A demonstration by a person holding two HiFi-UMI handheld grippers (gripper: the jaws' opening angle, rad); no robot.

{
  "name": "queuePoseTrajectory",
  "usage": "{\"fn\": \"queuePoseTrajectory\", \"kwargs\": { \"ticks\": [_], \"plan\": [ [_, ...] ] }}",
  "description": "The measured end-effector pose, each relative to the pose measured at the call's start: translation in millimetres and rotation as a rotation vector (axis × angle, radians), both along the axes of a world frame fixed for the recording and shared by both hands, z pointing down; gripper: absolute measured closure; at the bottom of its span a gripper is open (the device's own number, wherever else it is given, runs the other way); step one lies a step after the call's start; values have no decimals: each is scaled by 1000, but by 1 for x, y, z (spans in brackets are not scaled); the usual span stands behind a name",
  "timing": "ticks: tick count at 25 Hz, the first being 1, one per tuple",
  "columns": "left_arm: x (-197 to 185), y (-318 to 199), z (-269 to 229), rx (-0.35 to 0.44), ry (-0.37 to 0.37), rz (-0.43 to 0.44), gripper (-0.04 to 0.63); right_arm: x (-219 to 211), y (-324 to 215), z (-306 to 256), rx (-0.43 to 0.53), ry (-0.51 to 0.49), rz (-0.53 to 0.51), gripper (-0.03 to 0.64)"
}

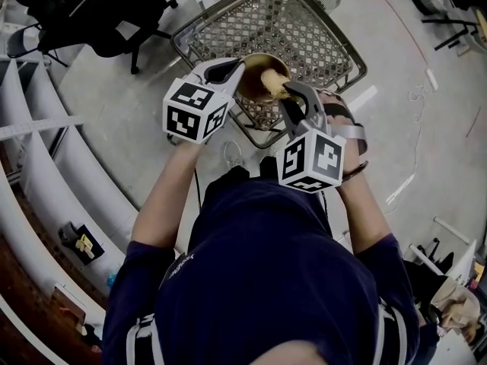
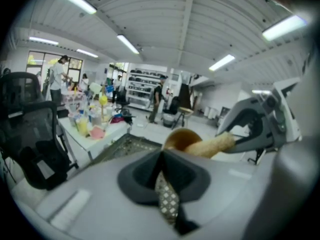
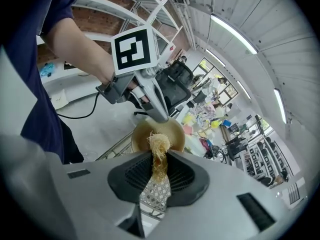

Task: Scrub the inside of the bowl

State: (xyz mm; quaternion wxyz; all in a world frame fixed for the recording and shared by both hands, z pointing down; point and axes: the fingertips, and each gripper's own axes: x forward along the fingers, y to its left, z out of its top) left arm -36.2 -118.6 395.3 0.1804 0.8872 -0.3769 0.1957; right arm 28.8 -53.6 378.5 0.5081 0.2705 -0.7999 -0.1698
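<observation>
A tan bowl [image 1: 253, 73] is held up over the wire rack, tipped on its side. My left gripper [image 1: 237, 68] is shut on its rim, and the right gripper view shows those jaw tips pinching the bowl's upper edge [image 3: 159, 118]. My right gripper [image 1: 288, 91] is shut on a fibrous yellow scrubber [image 1: 274, 80]. The scrubber's frayed end [image 3: 159, 145] sits inside the bowl [image 3: 172, 134] against its inner wall. In the left gripper view the bowl [image 2: 181, 137] shows just past my own jaws, with the scrubber [image 2: 211, 145] reaching in from the right gripper [image 2: 235, 141].
A wire mesh rack [image 1: 304, 29] stands below and beyond the bowl. A black office chair [image 1: 99, 10] is at the far left. White shelving [image 1: 46, 150] runs along the left. A cluttered table [image 2: 92, 129] and several people are in the background.
</observation>
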Motion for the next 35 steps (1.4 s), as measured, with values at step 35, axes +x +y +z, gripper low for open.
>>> {"fn": "queuePoseTrajectory", "kwargs": {
  "ticks": [35],
  "plan": [
    [17, 14, -7, 8, -10, 41, 584, -7, -13, -3, 77, 52, -11, 554]
  ]
}}
